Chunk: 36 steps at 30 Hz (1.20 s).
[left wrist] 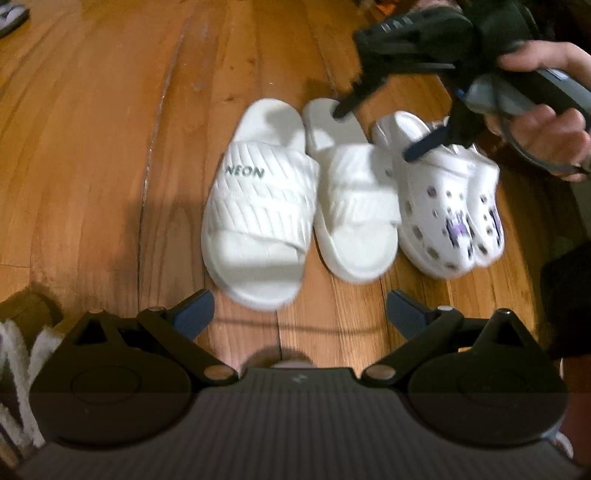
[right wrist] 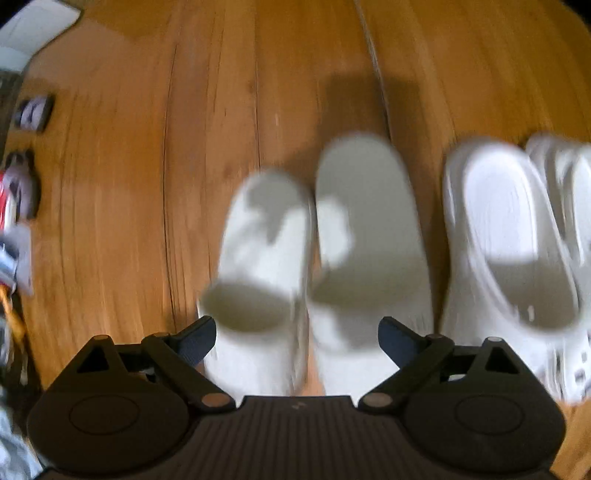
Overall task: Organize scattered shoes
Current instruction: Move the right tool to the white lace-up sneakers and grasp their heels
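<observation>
Two white slides lie side by side on the wooden floor, one marked NEON [left wrist: 258,206] and its mate [left wrist: 354,210]. Right of them stands a pair of white clogs [left wrist: 443,214] with purple charms. My left gripper [left wrist: 299,314] is open just before the slides' toes, with nothing between its fingers. A hand [left wrist: 546,125] holds my right gripper [left wrist: 380,129] open over the mate's heel, and its pads press on nothing. In the right wrist view the right gripper [right wrist: 297,339] spans both slides, the left slide [right wrist: 266,236] and the right slide [right wrist: 369,221], with a clog [right wrist: 509,240] beside them.
Another shoe [left wrist: 11,18] lies at the far left on the floor. A fluffy white thing [left wrist: 18,369] shows at the lower left edge. Mixed clutter [right wrist: 18,192] lines the left side in the right wrist view. Bare wooden floor [right wrist: 129,184] stretches left of the slides.
</observation>
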{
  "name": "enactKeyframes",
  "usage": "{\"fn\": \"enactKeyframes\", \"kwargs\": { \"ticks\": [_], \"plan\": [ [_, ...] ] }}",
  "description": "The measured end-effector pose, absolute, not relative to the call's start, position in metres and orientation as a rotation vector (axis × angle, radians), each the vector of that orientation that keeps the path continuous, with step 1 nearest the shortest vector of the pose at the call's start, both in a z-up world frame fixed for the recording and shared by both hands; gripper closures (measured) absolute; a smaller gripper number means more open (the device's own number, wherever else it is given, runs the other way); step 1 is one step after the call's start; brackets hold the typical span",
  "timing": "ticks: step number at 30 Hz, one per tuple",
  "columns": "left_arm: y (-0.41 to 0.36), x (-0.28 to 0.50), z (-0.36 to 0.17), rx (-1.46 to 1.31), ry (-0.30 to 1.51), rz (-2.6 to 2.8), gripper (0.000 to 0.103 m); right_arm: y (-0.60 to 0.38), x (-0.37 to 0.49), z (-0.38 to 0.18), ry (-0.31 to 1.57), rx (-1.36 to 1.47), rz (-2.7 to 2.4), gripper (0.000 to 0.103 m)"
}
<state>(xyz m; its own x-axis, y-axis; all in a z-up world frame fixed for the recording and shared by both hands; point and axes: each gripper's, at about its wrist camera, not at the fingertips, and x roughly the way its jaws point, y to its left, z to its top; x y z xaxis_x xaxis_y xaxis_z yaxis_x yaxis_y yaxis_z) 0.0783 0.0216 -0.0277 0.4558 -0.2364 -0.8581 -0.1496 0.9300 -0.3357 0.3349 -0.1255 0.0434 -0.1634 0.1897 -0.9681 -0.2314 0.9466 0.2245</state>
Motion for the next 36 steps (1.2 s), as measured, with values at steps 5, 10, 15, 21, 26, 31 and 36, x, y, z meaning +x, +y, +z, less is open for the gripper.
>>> {"fn": "enactKeyframes", "kwargs": {
  "ticks": [5,10,15,21,26,31,36],
  "plan": [
    [0.03,0.028,-0.032,-0.428,1.085,-0.01,0.002,-0.146,0.281,0.042,1.772,-0.28,0.313,0.013],
    [0.031,0.001,-0.037,-0.35,1.158,0.019,0.002,-0.151,0.248,0.04,1.781,-0.317,0.309,0.013],
    [0.019,-0.024,-0.034,-0.266,1.196,-0.027,0.002,-0.14,0.19,0.043,1.827,-0.355,0.354,0.013],
    [0.018,-0.043,-0.031,-0.208,1.22,-0.106,0.001,-0.115,0.127,0.04,1.951,-0.327,0.428,0.013],
    [0.036,-0.055,-0.033,-0.262,1.218,-0.103,0.001,-0.104,0.098,0.036,1.941,-0.228,0.456,0.013],
    [0.058,-0.063,-0.03,-0.306,1.188,-0.072,0.001,-0.099,0.075,0.023,1.781,-0.119,0.489,0.013],
    [0.079,-0.066,-0.028,-0.388,1.132,-0.077,0.001,-0.092,0.045,0.024,1.559,-0.079,0.586,0.025]
  ]
}}
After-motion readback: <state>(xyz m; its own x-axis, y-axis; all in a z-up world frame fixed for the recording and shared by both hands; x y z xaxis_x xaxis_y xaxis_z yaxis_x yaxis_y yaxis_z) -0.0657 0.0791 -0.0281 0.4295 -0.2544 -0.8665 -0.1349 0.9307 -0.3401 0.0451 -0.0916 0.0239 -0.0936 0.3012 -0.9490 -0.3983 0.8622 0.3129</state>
